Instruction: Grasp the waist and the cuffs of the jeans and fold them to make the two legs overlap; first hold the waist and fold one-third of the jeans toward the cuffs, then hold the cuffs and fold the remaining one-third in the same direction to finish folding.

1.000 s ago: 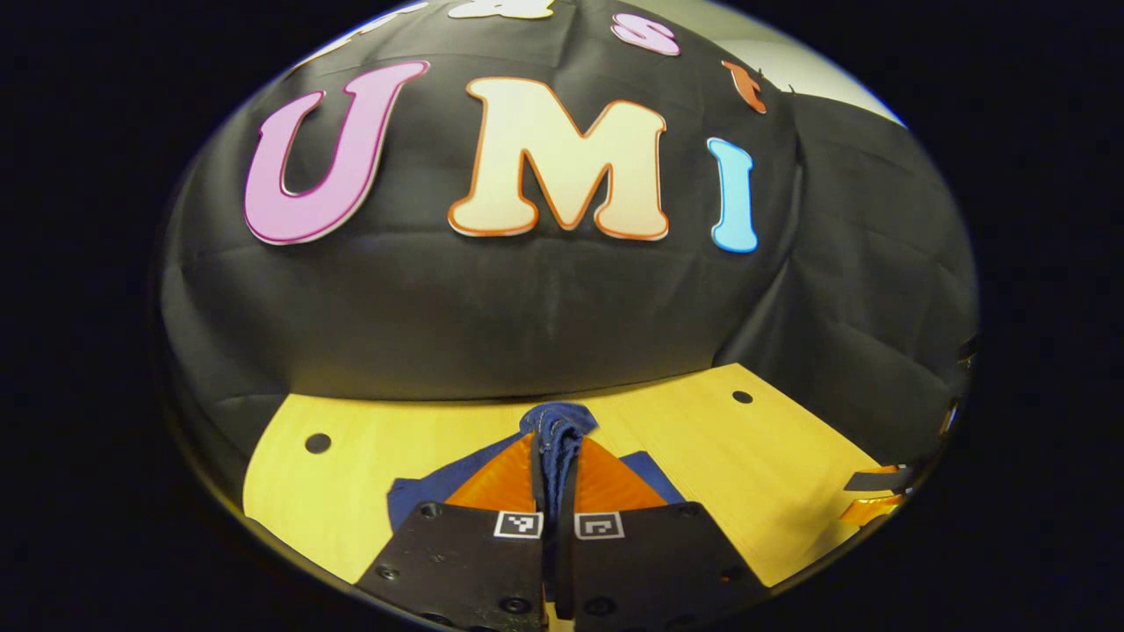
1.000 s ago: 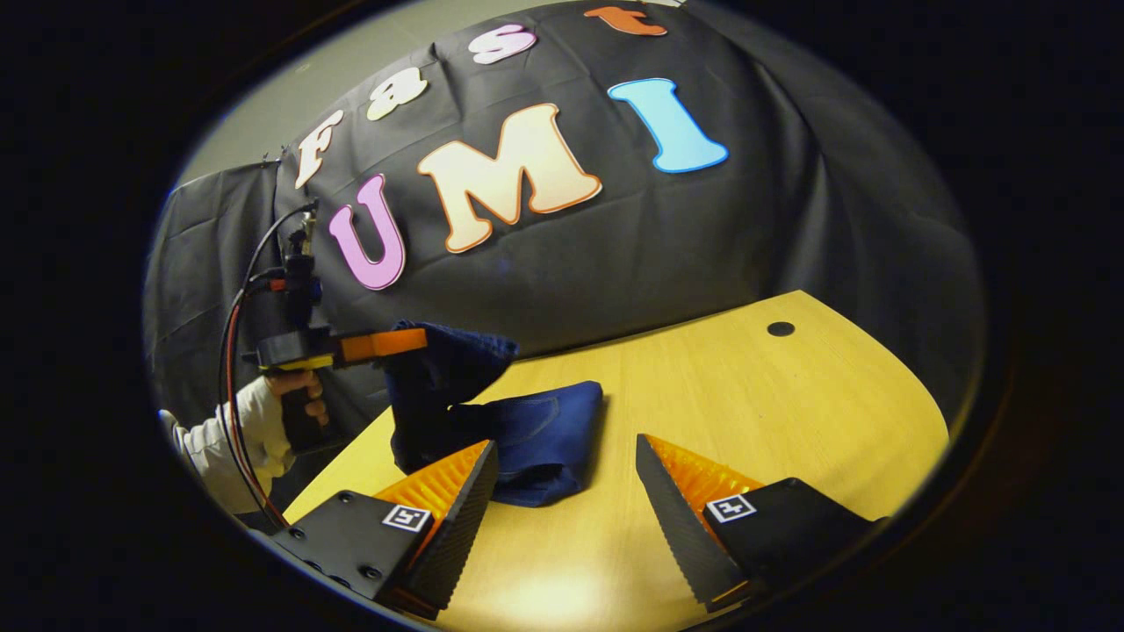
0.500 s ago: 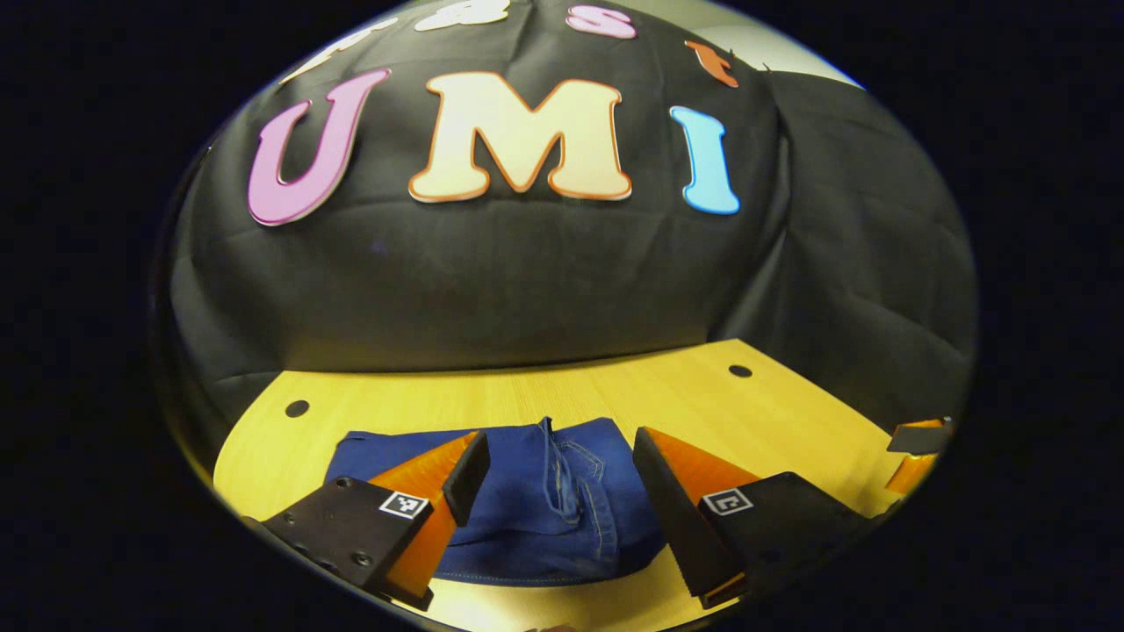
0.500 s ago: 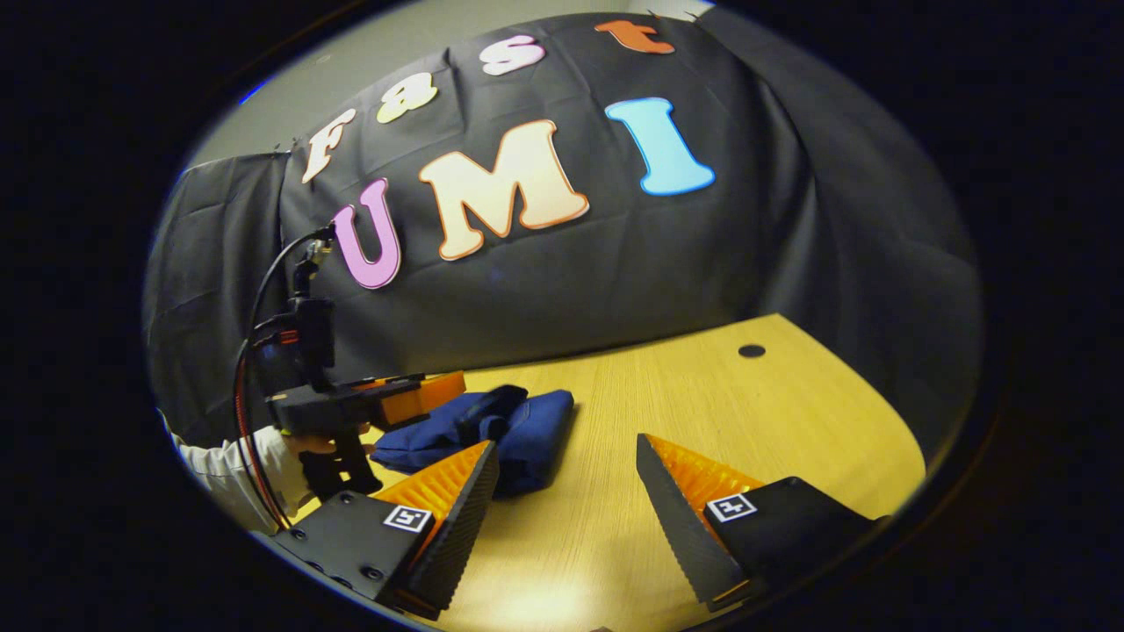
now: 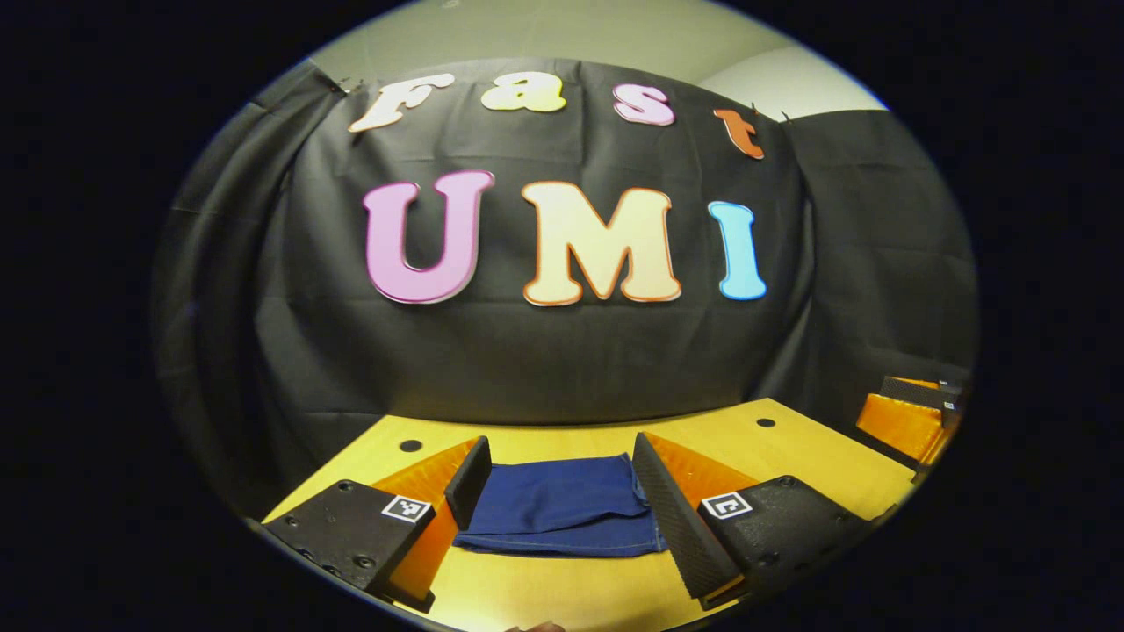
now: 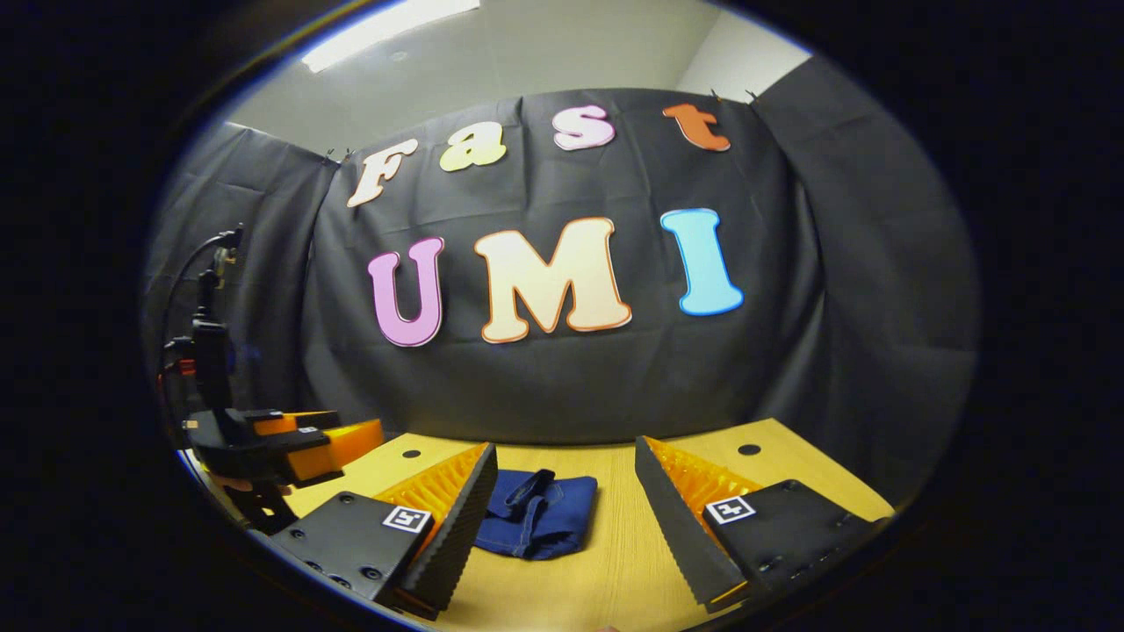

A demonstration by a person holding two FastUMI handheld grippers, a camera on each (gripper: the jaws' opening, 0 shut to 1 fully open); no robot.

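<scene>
We see the wooden table (image 5: 790,443) carrying the jeans (image 5: 562,505), folded into a flat blue bundle near its middle. Our left gripper (image 5: 558,487) hangs above them, its fingers spread wide, gripping nothing. Our right gripper (image 6: 566,500) is equally splayed and empty, with the jeans (image 6: 540,522) lying beyond its left finger.

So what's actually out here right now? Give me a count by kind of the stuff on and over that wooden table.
Folded jeans: 1
Hand-held grippers: 2, the left hand-held gripper and the right hand-held gripper, both open
Wooden table: 1
Holes in the tabletop: 2
Total: 6
</scene>
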